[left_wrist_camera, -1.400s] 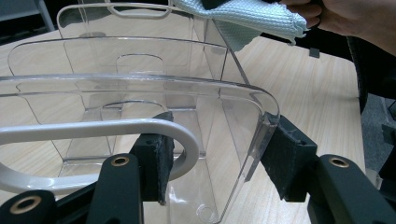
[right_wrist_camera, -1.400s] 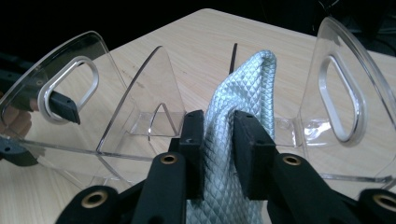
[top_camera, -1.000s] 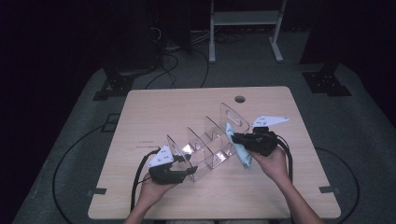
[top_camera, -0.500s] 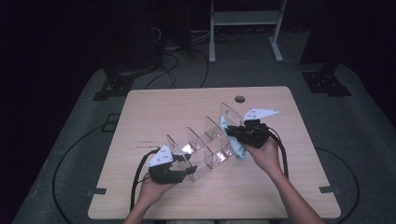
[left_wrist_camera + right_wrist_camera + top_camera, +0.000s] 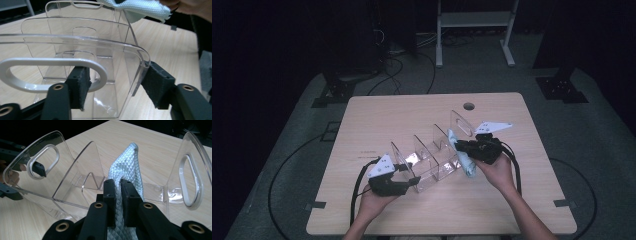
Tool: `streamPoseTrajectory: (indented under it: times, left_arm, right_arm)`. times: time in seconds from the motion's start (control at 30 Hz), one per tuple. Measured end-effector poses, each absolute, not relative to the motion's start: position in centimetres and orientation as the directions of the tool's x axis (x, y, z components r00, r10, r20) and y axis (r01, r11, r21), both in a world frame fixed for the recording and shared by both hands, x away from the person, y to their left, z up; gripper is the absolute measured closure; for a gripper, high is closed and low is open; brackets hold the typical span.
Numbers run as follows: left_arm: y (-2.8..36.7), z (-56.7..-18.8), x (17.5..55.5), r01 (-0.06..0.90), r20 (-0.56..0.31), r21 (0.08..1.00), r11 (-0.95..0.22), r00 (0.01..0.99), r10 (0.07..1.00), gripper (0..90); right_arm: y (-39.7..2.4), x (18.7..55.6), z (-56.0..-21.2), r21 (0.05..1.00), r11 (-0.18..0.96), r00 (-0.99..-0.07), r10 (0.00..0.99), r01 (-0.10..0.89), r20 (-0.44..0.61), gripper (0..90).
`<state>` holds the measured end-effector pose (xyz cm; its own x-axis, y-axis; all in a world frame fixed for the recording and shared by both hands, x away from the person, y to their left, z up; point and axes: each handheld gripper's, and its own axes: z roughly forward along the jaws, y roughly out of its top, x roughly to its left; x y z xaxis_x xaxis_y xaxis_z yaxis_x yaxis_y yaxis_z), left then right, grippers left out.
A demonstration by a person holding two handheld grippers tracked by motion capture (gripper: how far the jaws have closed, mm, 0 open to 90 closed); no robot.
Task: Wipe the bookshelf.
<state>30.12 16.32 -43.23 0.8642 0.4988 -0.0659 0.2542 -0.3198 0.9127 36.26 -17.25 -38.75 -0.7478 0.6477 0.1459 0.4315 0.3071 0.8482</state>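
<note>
Dark floor and cables surround the pale wooden table where we are wiping a clear plastic file rack that lies slantwise near the middle.

Our left gripper sits at the near end of the rack. In the left gripper view its jaws straddle the end panel with the oval handle cut-out; they have just been opening, one pad seems to rest against the handle slot, and the other stands beside the panel's outer edge, so we judge the hold loose rather than clamped.

Our right gripper is pinched tight on a pale blue cloth, which hangs between two dividers toward the far end of the rack; the right gripper view shows the quilted cloth squeezed between the narrow jaws and standing in that slot.

We judge the wiping to be midway: the cloth is working one compartment near the far end, and the other compartments and the end panels likely remain. Which surfaces are already clean we cannot tell.
</note>
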Motion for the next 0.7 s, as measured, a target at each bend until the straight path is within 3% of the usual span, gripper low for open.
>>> streamPoseTrajectory:
  times: [0.3, 0.7]
  left_arm:
    - [18.0, -43.2, 29.4, 0.286, -0.078, 0.898, -0.334, 0.852, 0.518, 34.4]
    - [20.9, -42.1, 30.9, 0.275, -0.041, 0.921, -0.275, 0.771, 0.635, 27.8]
  right_arm:
    - [-17.3, 36.2, -38.8, 0.850, 0.297, -0.746, 0.648, 0.434, 0.154, 82.9]
    - [-17.4, 36.0, -39.0, 0.856, 0.286, -0.743, 0.651, 0.431, 0.157, 82.9]
